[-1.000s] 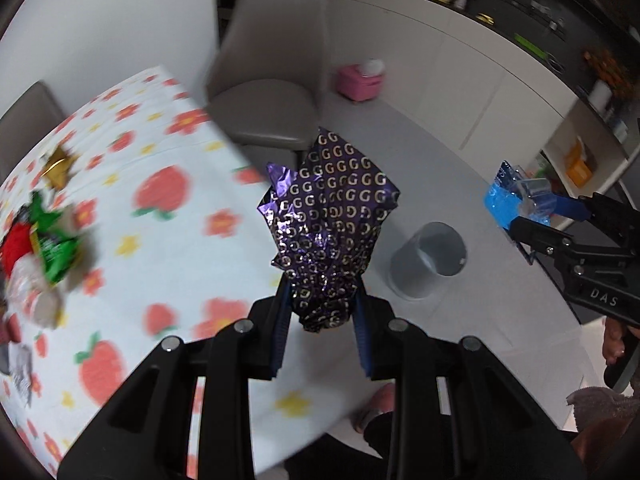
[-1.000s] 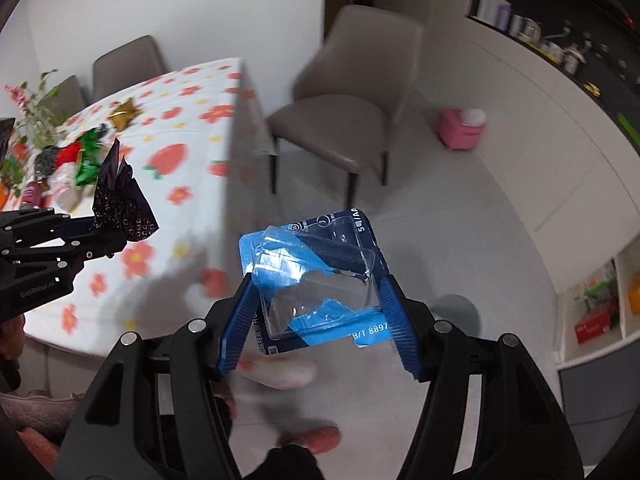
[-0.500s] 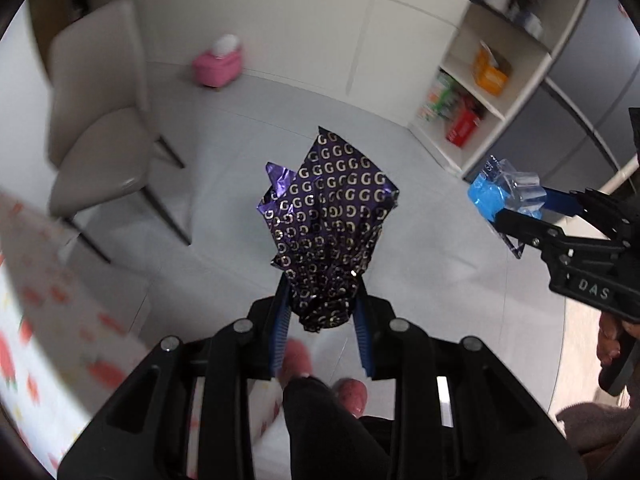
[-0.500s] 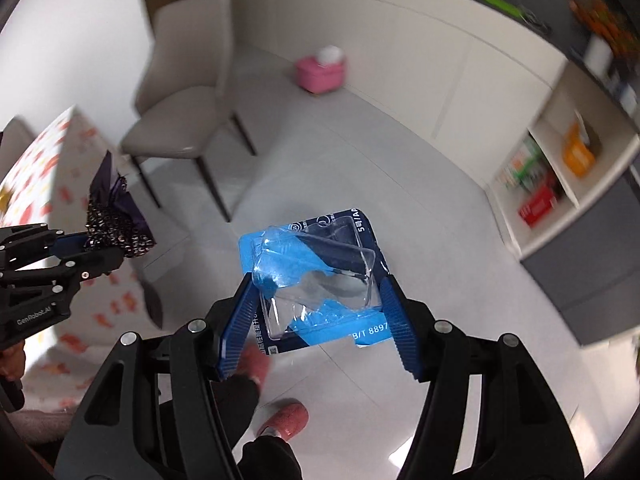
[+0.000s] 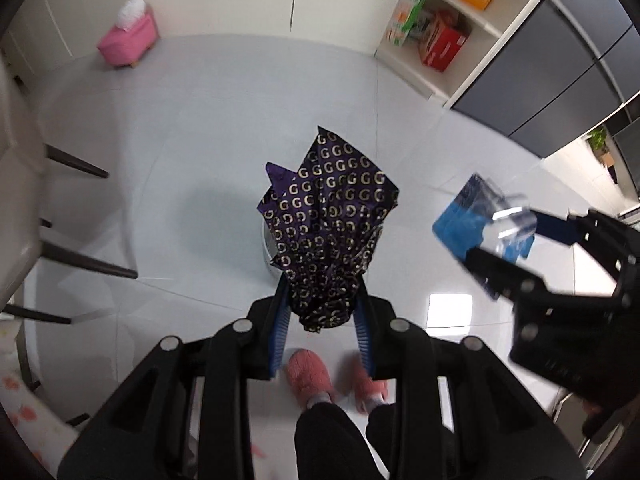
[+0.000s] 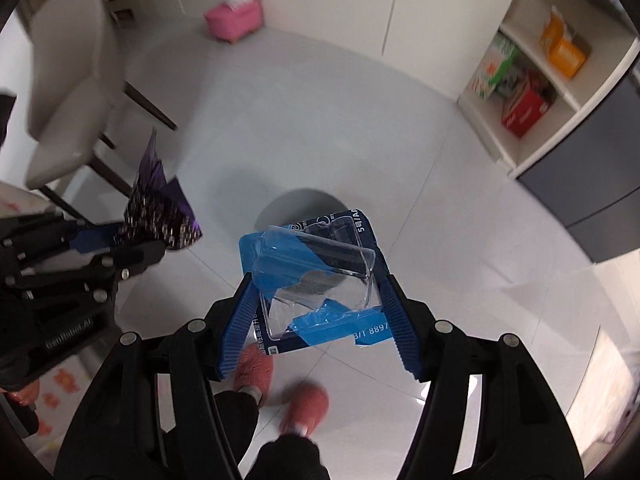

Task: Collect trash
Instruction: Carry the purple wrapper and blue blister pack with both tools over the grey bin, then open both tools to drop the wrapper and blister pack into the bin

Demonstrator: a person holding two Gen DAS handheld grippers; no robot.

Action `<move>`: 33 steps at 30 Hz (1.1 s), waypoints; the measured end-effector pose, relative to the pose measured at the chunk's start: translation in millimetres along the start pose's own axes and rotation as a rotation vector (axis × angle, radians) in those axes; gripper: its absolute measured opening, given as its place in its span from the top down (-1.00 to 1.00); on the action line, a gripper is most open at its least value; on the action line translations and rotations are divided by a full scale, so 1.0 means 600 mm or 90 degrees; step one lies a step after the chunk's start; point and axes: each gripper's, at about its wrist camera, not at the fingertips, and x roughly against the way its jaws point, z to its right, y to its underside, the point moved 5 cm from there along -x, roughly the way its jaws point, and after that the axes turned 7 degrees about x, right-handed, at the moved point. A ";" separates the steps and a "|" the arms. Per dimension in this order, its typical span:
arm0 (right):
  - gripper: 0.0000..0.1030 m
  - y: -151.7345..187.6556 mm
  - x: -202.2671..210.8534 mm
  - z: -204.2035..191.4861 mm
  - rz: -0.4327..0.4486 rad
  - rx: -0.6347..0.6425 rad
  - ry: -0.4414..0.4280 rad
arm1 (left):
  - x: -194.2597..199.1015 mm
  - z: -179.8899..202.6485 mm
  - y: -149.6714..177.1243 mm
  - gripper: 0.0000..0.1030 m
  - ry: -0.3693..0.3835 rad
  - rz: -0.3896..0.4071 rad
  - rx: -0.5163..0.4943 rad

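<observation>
Purple wrapper (image 5: 328, 236) clamped in left jaws; blue blister pack (image 6: 316, 280) clamped in right jaws.

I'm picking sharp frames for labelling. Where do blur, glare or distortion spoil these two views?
Left wrist view: the blue blister pack in the right gripper is motion-smeared, the chair is blurred, and a square glare patch sits on the floor; the purple wrapper is sharp. Right wrist view: the chair and wrapper are smeared and the shelf bows under fisheye; the pack is crisp.
</observation>
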 end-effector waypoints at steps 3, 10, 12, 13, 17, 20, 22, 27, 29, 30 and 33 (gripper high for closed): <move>-0.18 -0.005 -0.100 0.015 -0.022 -0.017 0.005 | -0.098 -0.010 -0.018 0.42 0.009 -0.022 0.002; -0.19 0.003 -0.292 0.027 -0.054 -0.012 -0.008 | -0.281 -0.025 -0.023 0.25 0.002 -0.041 -0.025; -0.22 0.006 -0.317 0.024 -0.053 0.013 -0.005 | -0.300 -0.035 -0.017 0.17 -0.005 -0.043 -0.022; -0.23 0.007 -0.331 0.025 -0.052 0.024 -0.003 | -0.315 -0.037 -0.018 0.05 -0.009 -0.045 -0.020; -0.38 0.012 -0.357 0.040 -0.056 0.025 -0.013 | -0.333 -0.050 -0.014 -0.37 -0.027 -0.039 -0.020; -0.41 0.011 -0.345 0.045 -0.050 0.034 -0.011 | -0.330 -0.050 -0.013 -0.37 -0.042 -0.043 -0.038; -0.41 0.008 -0.330 0.038 -0.048 0.039 -0.010 | -0.322 -0.044 -0.020 -0.37 -0.051 -0.044 -0.044; -0.41 -0.017 -0.232 0.024 -0.020 0.085 -0.001 | -0.241 -0.054 -0.022 -0.37 -0.068 -0.028 -0.011; -0.41 -0.028 -0.184 0.015 -0.005 0.103 -0.001 | -0.189 -0.070 -0.018 -0.37 -0.069 -0.017 0.019; -0.41 -0.036 -0.153 0.008 0.004 0.112 0.000 | -0.157 -0.073 -0.016 -0.37 -0.071 -0.010 0.034; -0.41 -0.051 -0.071 -0.014 0.032 0.136 -0.002 | -0.062 -0.084 -0.006 -0.37 -0.085 0.016 0.060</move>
